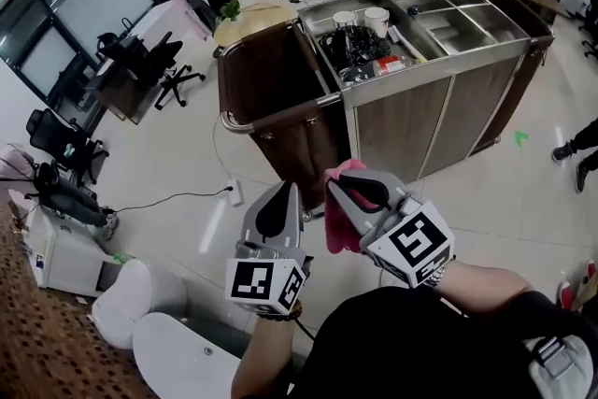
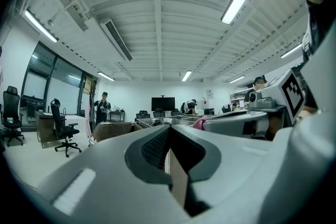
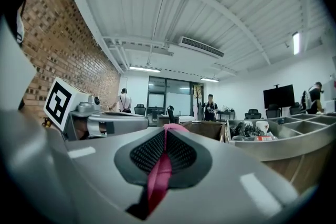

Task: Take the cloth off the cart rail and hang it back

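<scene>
Here, right gripper (image 1: 334,184) jaws pinch the cloth (image 1: 342,236) (left gripper (image 1: 286,192) closed, empty) facing the cart (image 1: 404,121).

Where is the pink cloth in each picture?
Head view: the pink cloth is low in the centre, hanging from the right gripper.
Left gripper view: a small pink bit shows just right of centre.
Right gripper view: it is at bottom centre, pinched between the jaws.
Shared landmark: the cart.
</scene>
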Tool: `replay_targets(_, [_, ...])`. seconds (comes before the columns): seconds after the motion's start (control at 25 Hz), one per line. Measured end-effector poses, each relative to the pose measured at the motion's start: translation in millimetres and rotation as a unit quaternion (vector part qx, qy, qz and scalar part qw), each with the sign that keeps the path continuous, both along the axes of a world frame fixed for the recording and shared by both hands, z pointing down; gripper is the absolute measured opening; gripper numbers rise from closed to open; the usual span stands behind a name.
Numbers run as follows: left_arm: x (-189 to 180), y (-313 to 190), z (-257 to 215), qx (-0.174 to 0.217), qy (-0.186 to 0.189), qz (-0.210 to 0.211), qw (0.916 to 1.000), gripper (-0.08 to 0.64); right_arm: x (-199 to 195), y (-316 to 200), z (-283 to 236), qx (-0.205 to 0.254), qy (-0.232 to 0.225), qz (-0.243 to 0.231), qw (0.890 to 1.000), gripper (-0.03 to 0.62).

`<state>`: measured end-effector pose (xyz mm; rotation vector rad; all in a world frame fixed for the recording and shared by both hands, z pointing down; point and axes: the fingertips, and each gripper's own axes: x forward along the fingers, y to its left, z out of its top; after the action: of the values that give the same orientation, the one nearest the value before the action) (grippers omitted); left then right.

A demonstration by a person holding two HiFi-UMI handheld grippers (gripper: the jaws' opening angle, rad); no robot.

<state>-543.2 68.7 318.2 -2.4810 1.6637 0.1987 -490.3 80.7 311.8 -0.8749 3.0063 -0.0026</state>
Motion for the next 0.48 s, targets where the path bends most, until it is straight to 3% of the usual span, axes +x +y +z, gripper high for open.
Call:
replay_targets(0.28, [-12, 22, -8, 0.018, 0.003, -0.004, 0.9998, 0.003, -13, 24, -6, 0.010, 0.006, -0.002, 1.000, 0.011])
replay_targets(0.4, [-14, 26, -9, 0.020, 0.004, -0.003, 0.9998, 0.003, -15, 24, -10, 0.064, 0.011, -0.009, 0.998, 0.011])
replay_targets(0.48, [-14, 25, -9, 0.019, 0.003, -0.002, 0.9998, 0.003, -15, 23, -9, 0.063, 0.011, -0.006, 0.998, 0.011])
